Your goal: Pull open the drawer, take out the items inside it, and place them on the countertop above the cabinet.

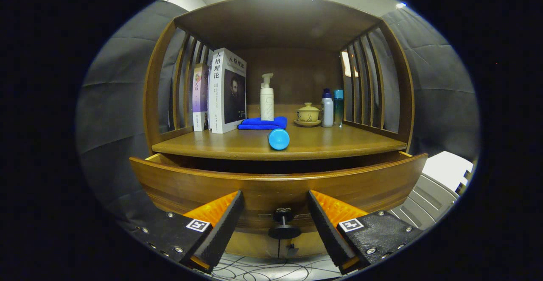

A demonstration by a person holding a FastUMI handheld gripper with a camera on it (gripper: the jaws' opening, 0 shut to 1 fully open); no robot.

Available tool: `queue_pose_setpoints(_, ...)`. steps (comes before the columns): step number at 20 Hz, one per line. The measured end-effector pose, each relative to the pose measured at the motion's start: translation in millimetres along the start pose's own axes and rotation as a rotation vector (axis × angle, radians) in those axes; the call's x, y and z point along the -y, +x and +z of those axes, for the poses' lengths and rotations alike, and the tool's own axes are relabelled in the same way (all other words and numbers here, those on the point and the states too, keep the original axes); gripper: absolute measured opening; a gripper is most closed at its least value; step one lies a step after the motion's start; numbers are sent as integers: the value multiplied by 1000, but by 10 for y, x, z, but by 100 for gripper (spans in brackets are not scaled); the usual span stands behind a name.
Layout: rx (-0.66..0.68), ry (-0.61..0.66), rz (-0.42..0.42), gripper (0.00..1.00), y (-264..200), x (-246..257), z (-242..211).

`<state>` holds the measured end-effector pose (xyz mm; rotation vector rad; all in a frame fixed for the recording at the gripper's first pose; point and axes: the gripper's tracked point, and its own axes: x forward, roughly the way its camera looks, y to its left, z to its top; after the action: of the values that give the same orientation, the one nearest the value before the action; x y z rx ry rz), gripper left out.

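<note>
Two books (pixel 220 90), four bottles (pixel 267 98).

The claw (pixel 275 226) hangs open, its fingers either side of the drawer (pixel 203 183) knob (pixel 283 226). The drawer is pulled out. A blue tube (pixel 278 139) lies on the tabletop (pixel 339 143) above.

Tongs (pixel 275 226) spread; knob (pixel 284 226) between, untouched; drawer front (pixel 212 183) blocks beyond.
</note>
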<state>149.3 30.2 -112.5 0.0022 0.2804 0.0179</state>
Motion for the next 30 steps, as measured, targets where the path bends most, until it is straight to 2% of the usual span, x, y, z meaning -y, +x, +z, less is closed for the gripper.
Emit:
queue_pose_setpoints(10, -7, 1, 7, 94, 407, 3, 55)
queue_pose_setpoints(17, 21, 28, -16, 94, 432, 65, 117)
queue_pose_setpoints(21, 70, 20, -52, 95, 269, 165, 369)
queue_pose_setpoints(30, 161, -25, -143, 95, -490, 456, 1011)
